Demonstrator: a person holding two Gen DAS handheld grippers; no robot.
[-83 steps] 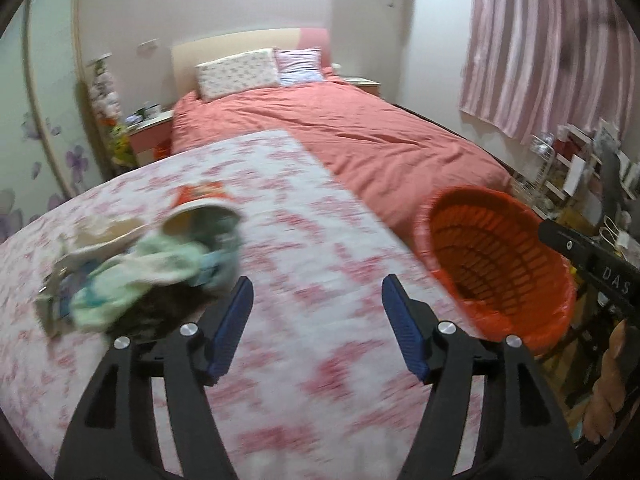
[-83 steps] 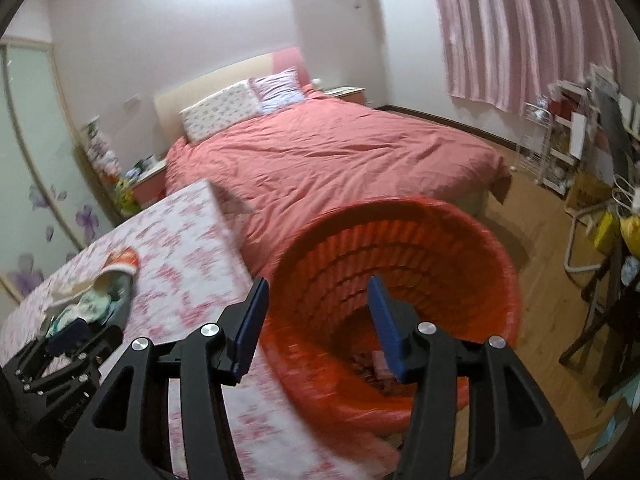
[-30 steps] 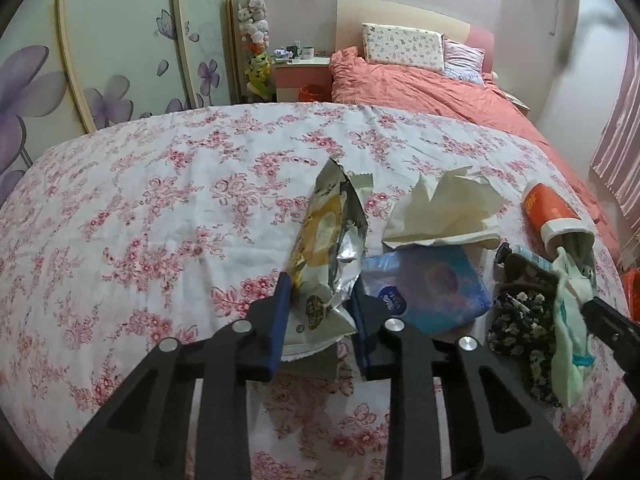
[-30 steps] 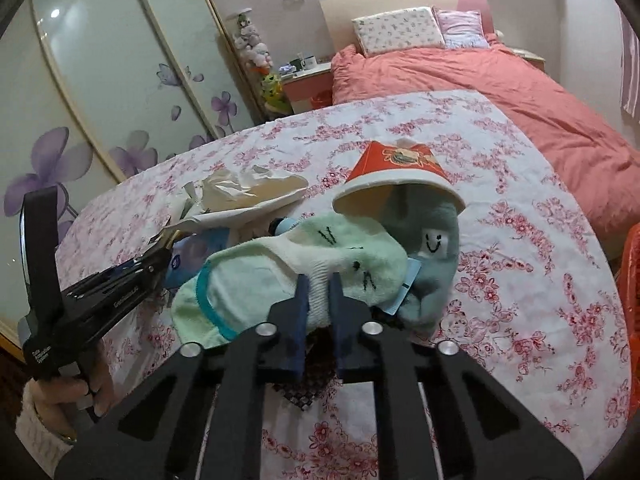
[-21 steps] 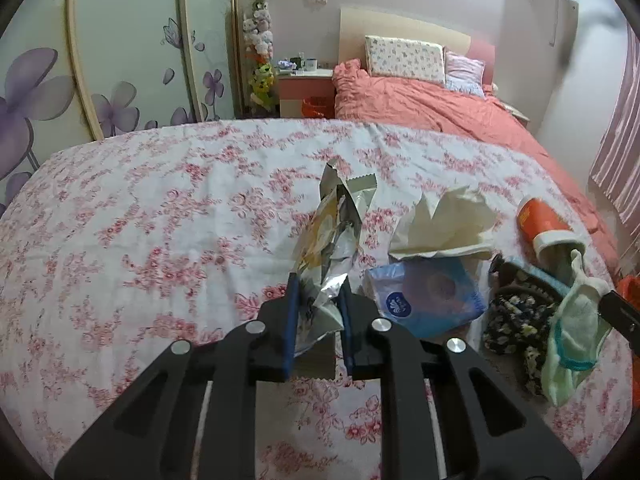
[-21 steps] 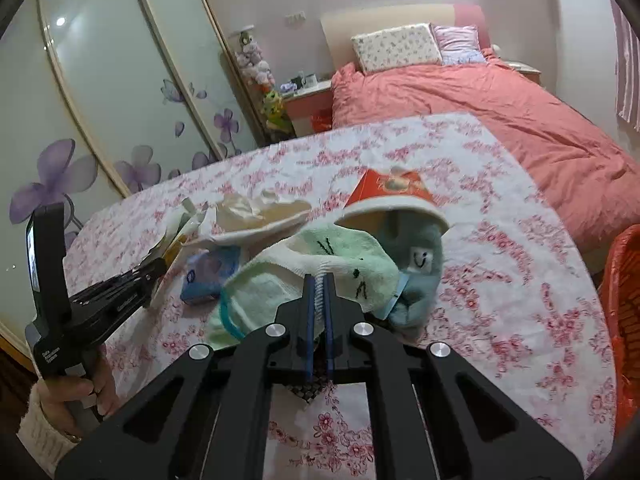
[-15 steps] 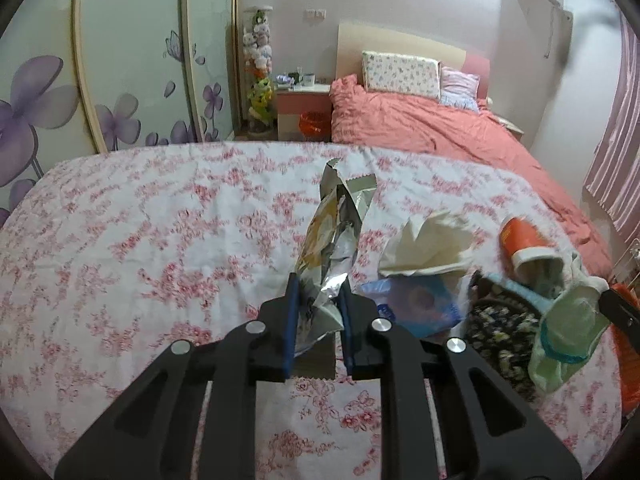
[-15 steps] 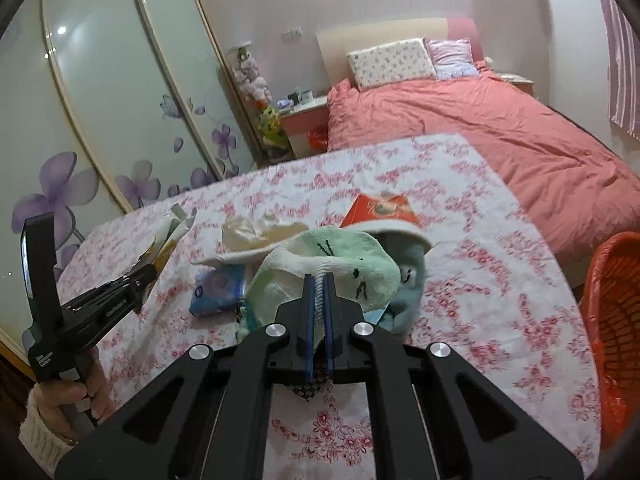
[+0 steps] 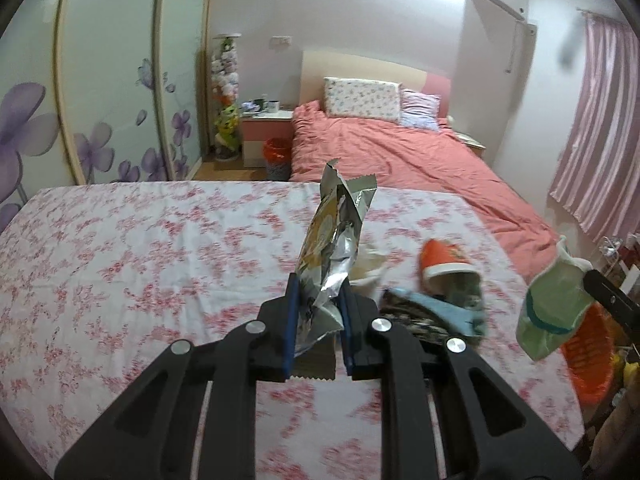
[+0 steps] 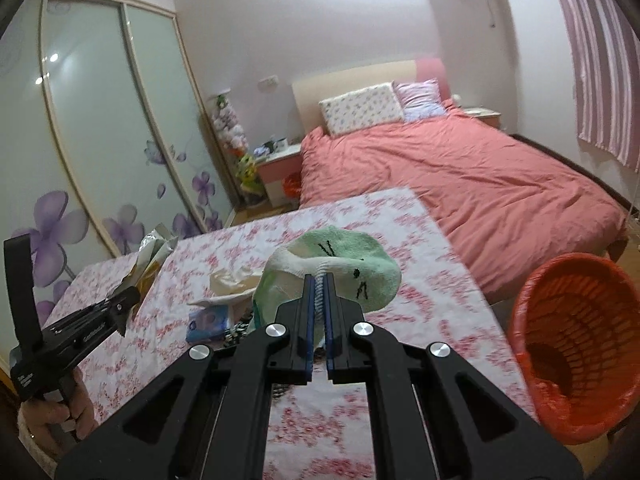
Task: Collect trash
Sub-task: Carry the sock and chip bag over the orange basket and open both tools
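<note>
now both loads are lifted clear of the table [image 9: 120, 240]: left gripper [image 9: 318, 320] clamps the foil wrapper [image 9: 336, 240], right gripper [image 10: 318, 320] pinches the green sock [image 10: 352, 264]. next stop, likely the orange basket [image 10: 576, 344].

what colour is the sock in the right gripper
The sock is pale mint green with a cream patch and small black stitched marks, clearest in the right wrist view.

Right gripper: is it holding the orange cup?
No, the right gripper is shut on a green sock; the orange cup lies on the table.
</note>
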